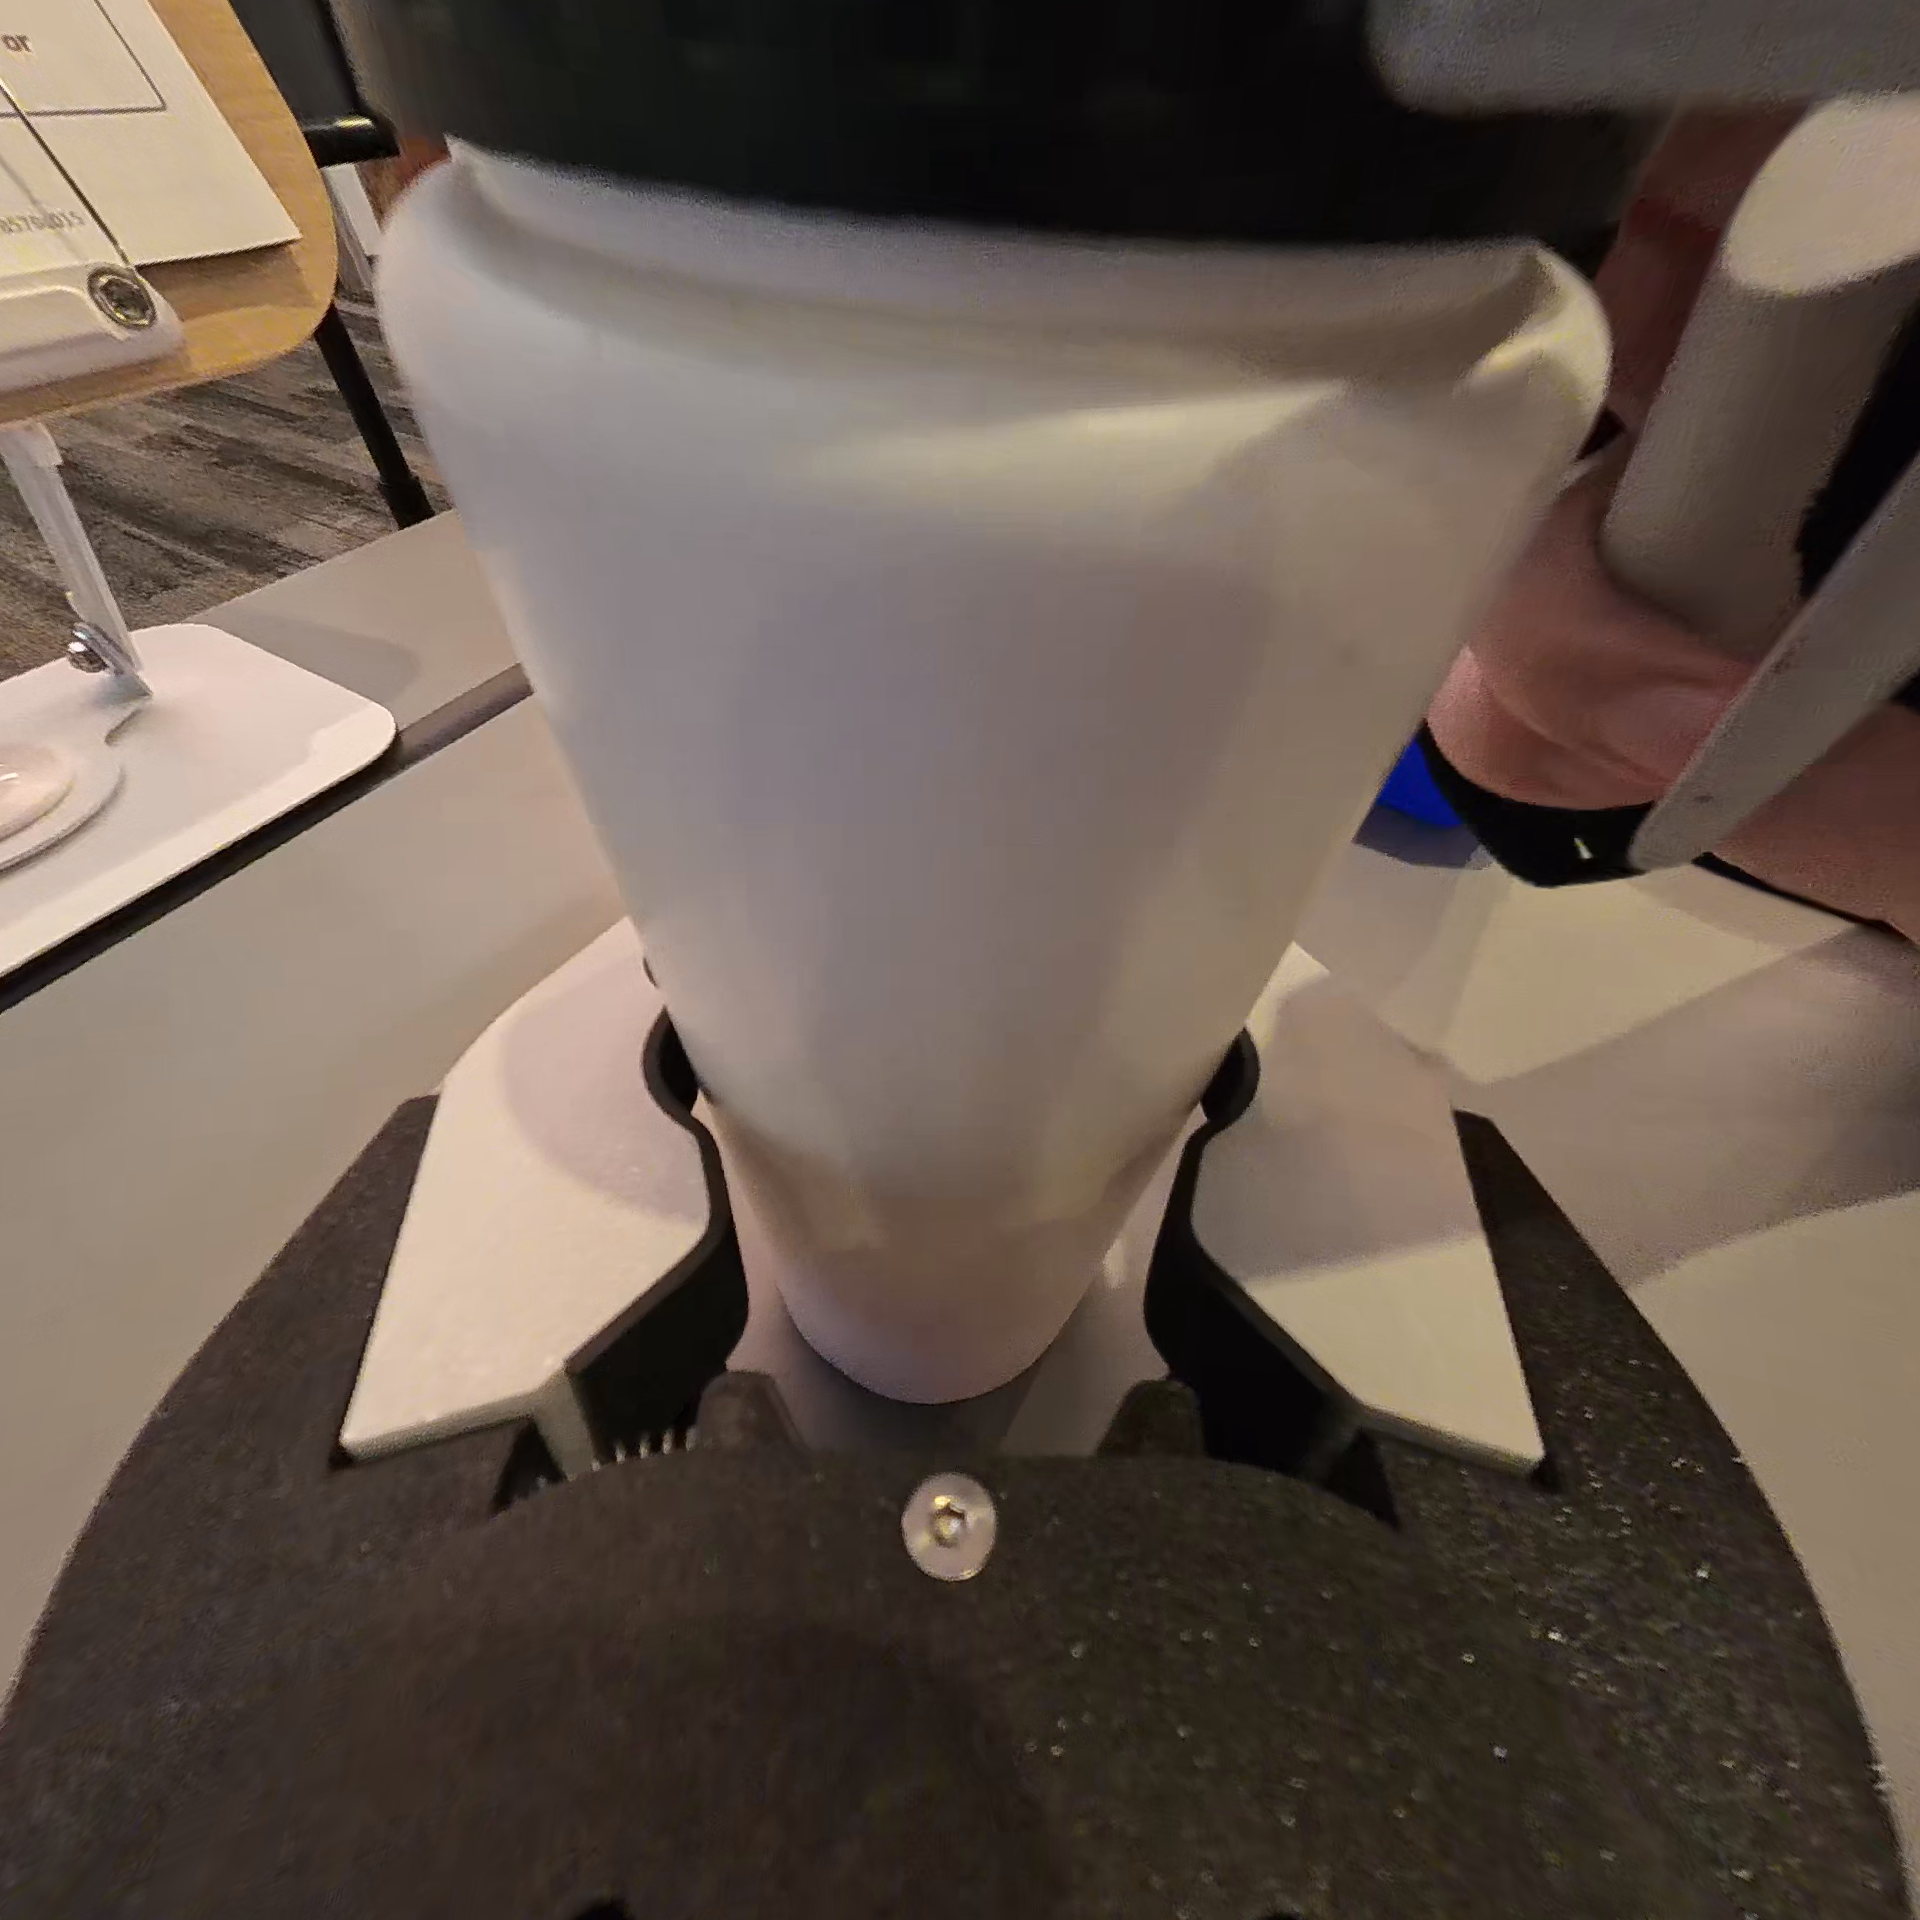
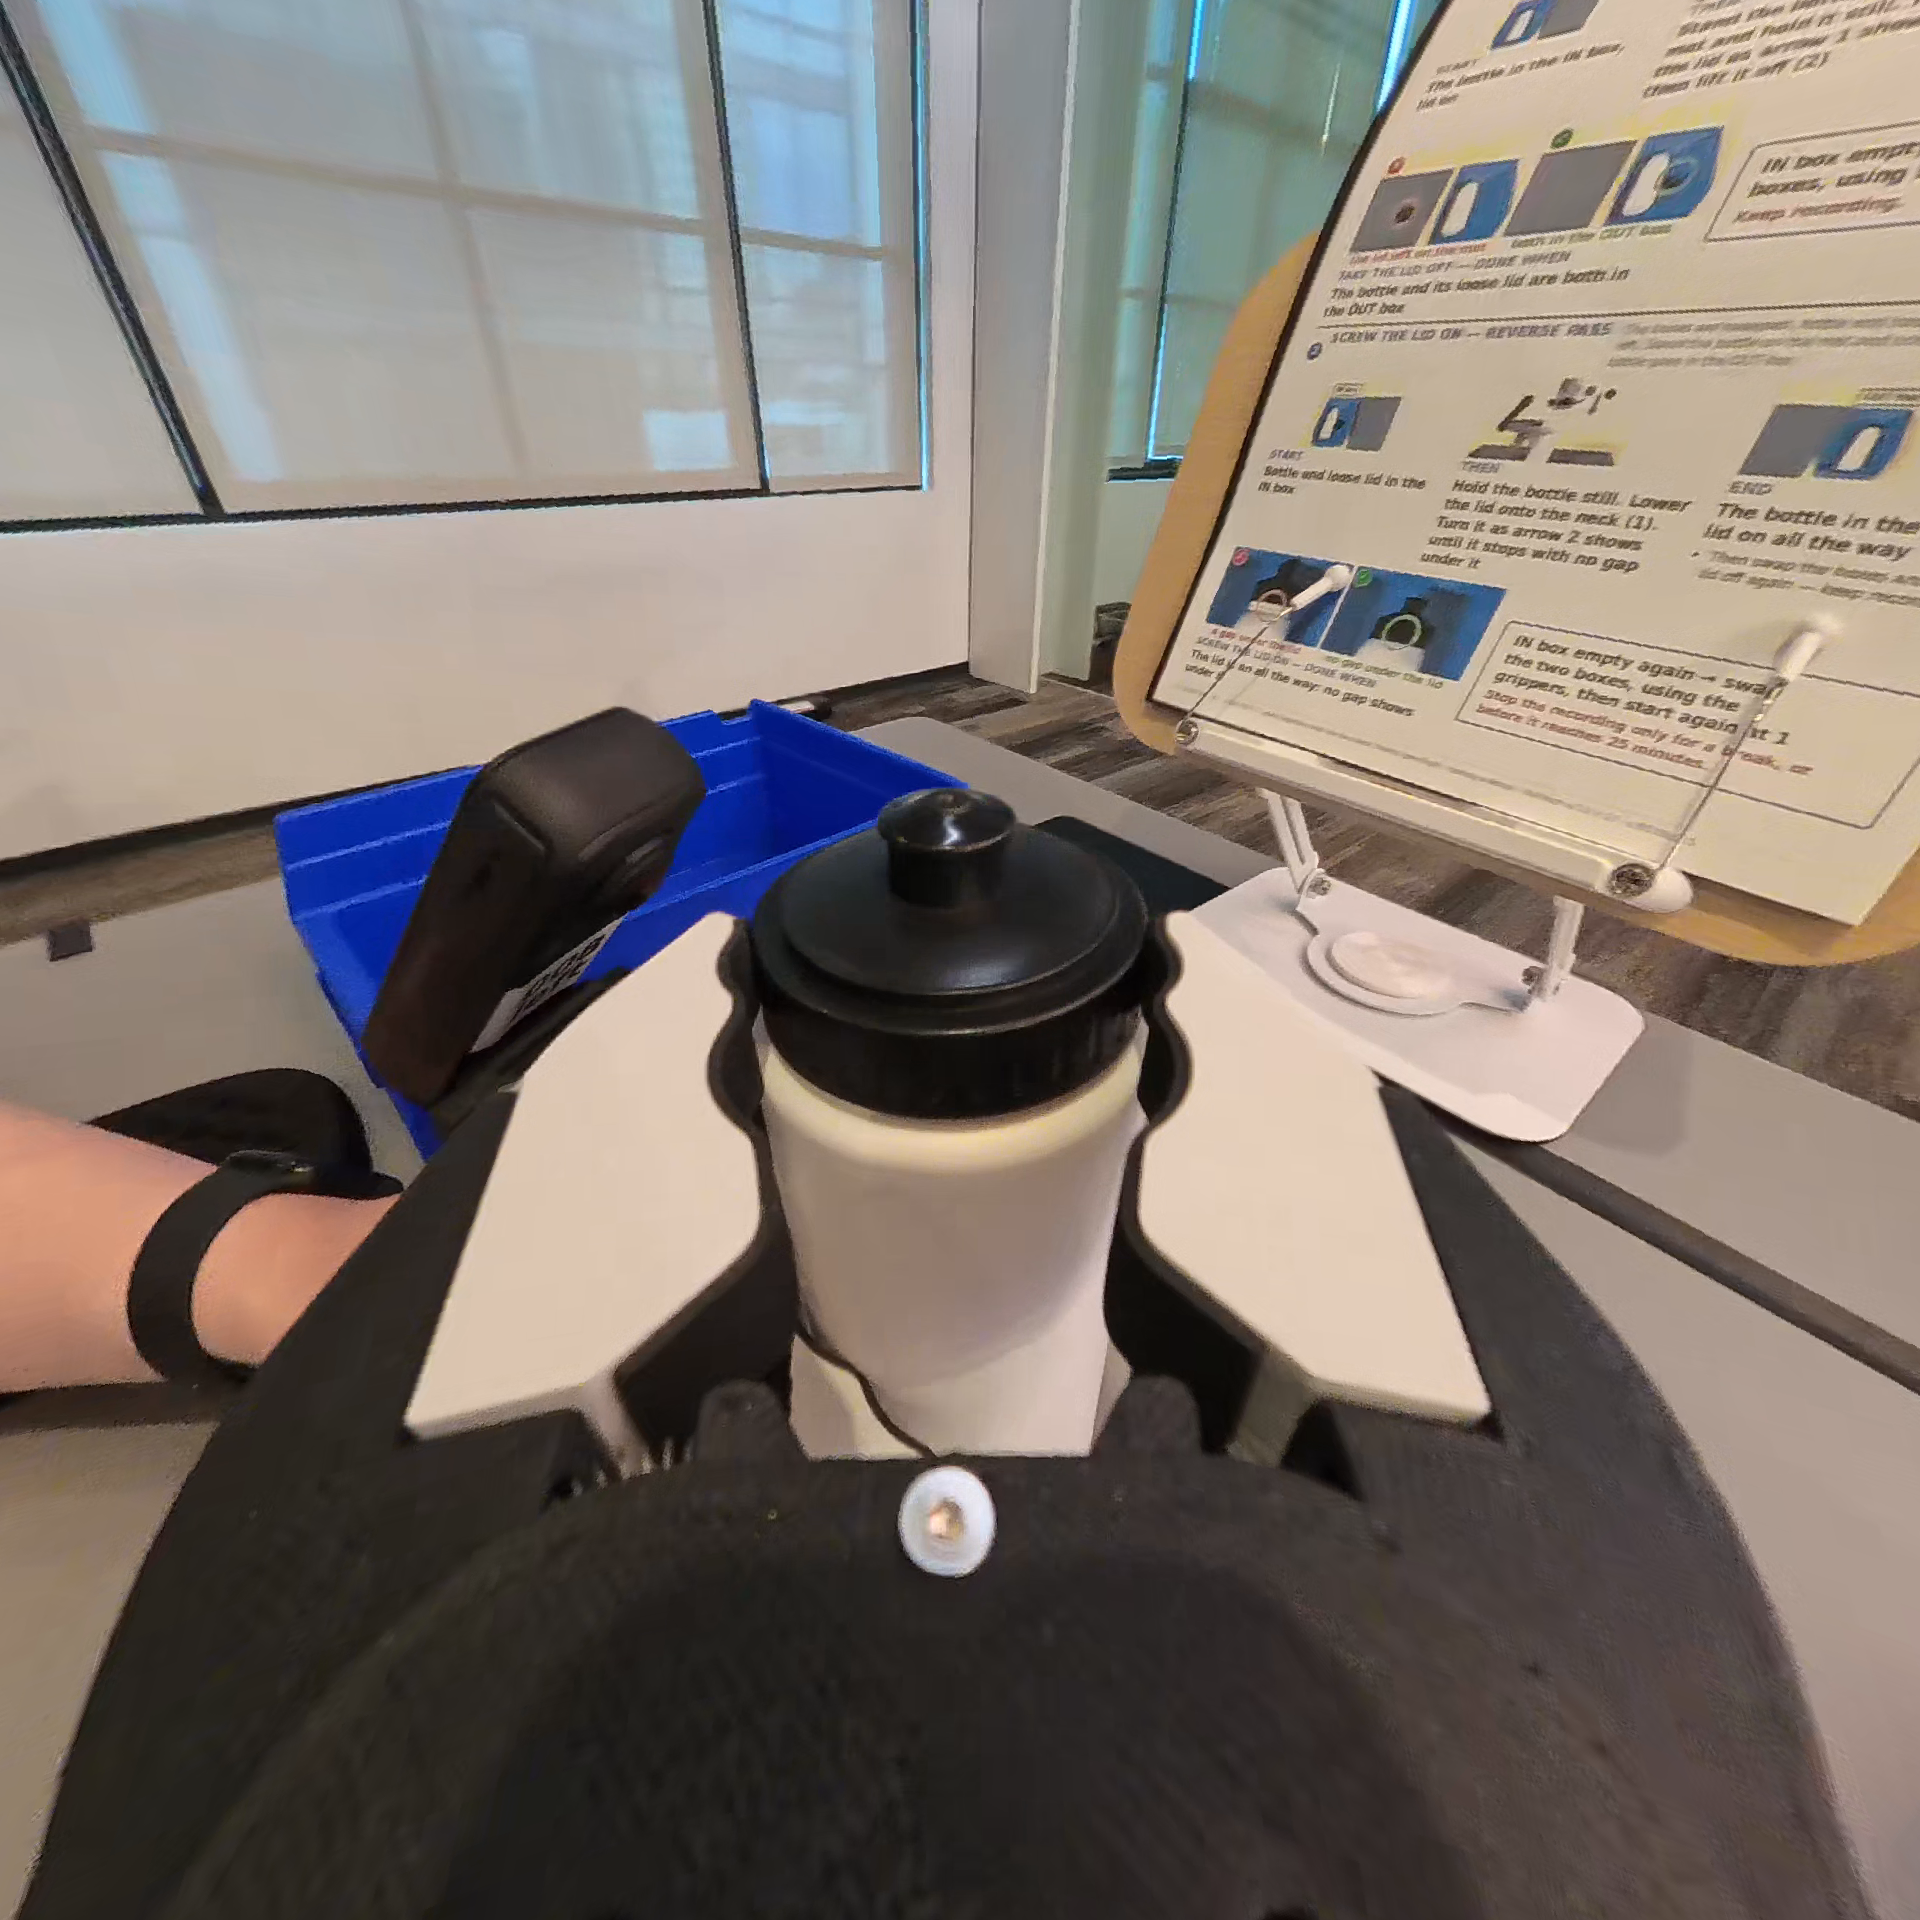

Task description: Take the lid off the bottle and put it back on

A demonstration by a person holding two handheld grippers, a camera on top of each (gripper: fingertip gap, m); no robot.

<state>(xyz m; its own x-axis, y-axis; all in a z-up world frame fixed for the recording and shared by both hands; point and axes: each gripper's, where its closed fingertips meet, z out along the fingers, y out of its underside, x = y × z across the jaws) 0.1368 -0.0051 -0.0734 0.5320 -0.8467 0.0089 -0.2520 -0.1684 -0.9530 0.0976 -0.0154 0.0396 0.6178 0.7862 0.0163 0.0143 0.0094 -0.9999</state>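
A white bottle [image 1: 935, 675] with a black lid [image 1: 935, 104] stands upright on the grey table. My left gripper [image 1: 951, 1039] is shut on the bottle's lower body, one pad pressed on each side. In the right wrist view the bottle [image 2: 945, 1226] and its lid [image 2: 945, 997] sit between the fingers of my right gripper [image 2: 945, 935], which is closed against the sides of the lid. The lid sits on the neck with no visible gap. Part of the right gripper [image 1: 1714, 416] and the hand holding it show at the upper right of the left wrist view.
A blue bin [image 2: 810, 790] stands behind the bottle on the left. An instruction sheet on a wooden stand [image 2: 1558, 416] with a white base [image 2: 1455, 1018] is at the right rear. The left gripper's black camera [image 2: 540, 883] and an arm with a black wrist band [image 2: 177, 1278] are at the left.
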